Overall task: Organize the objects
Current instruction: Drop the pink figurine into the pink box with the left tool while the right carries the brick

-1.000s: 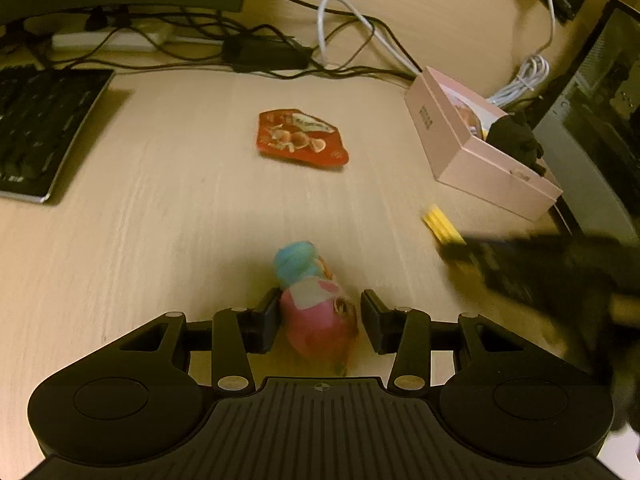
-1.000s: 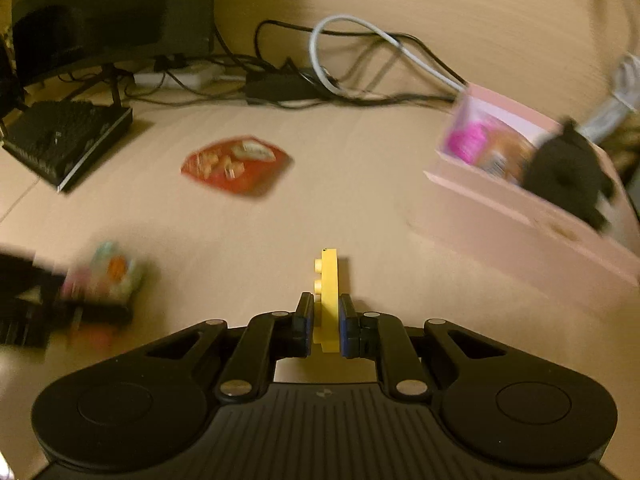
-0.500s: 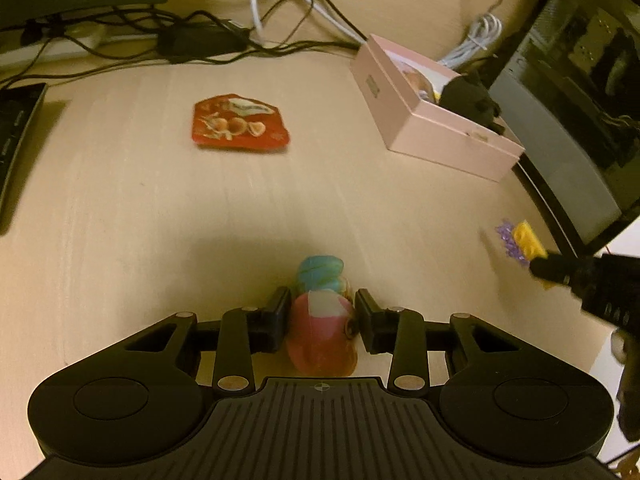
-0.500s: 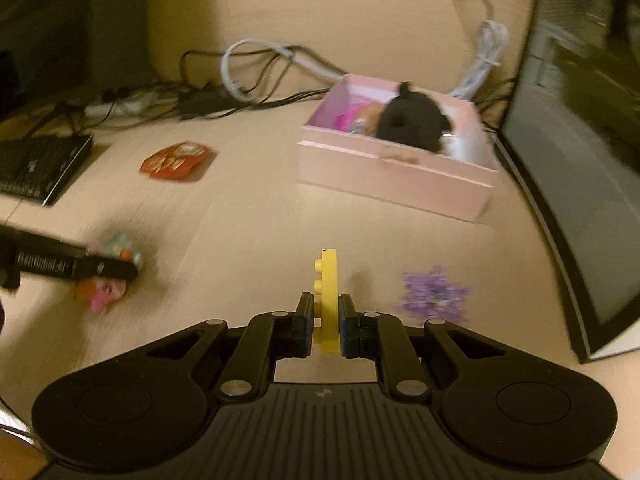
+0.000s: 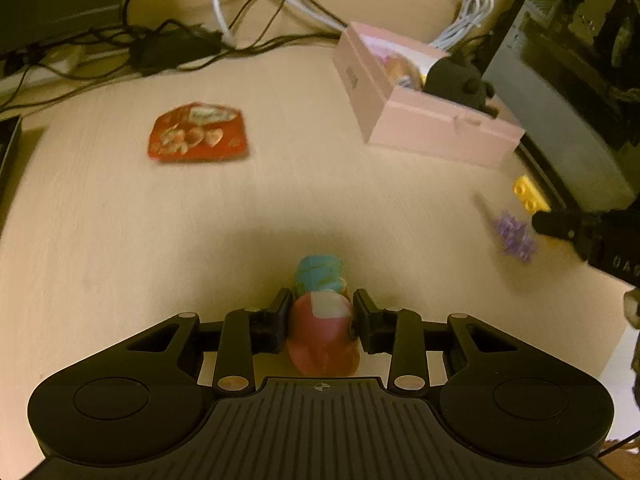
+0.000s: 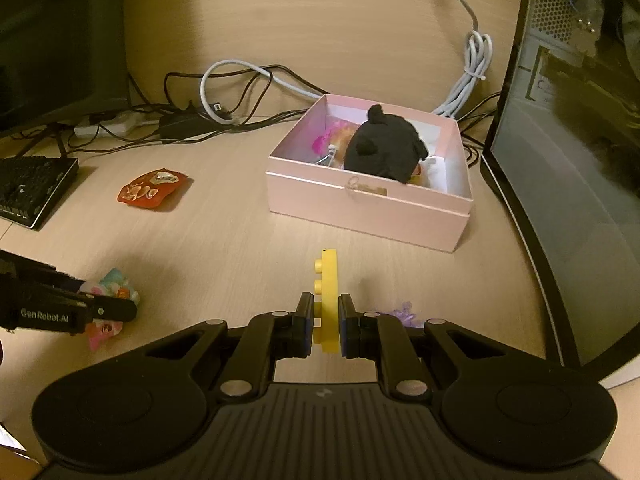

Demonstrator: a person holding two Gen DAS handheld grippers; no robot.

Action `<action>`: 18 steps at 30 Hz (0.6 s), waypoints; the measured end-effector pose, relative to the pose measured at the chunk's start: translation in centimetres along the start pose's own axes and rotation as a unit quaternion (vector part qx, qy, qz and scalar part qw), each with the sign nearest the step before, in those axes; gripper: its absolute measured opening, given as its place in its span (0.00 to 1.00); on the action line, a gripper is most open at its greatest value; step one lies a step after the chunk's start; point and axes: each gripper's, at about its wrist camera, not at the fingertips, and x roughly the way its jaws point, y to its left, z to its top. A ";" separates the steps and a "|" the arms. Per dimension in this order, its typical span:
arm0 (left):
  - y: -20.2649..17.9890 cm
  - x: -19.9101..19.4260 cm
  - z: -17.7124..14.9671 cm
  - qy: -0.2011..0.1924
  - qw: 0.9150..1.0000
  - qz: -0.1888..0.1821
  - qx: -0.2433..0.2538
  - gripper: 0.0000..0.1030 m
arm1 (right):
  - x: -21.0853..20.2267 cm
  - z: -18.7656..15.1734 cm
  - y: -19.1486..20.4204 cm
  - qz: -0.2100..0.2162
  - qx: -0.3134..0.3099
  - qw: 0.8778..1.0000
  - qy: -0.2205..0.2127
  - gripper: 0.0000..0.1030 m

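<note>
the left tongs [image 5: 320,322], having just been closing, are pinching a pink doll [image 5: 322,336]; the right tongs [image 6: 323,324] are pinching a yellow brick [image 6: 329,300], pink box [image 6: 360,208] lying at twelve o'clock on the counter [image 6: 224,224].

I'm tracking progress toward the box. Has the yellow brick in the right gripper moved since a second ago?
Yes. Clamped in the right gripper, the yellow brick has come closer to the pink box, which now lies straight ahead rather than off to the right.
</note>
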 end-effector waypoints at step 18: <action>-14.3 1.2 21.3 -0.159 0.978 -0.131 0.032 0.38 | -3.0 -1.8 -6.9 0.018 0.048 0.998 -0.034 0.12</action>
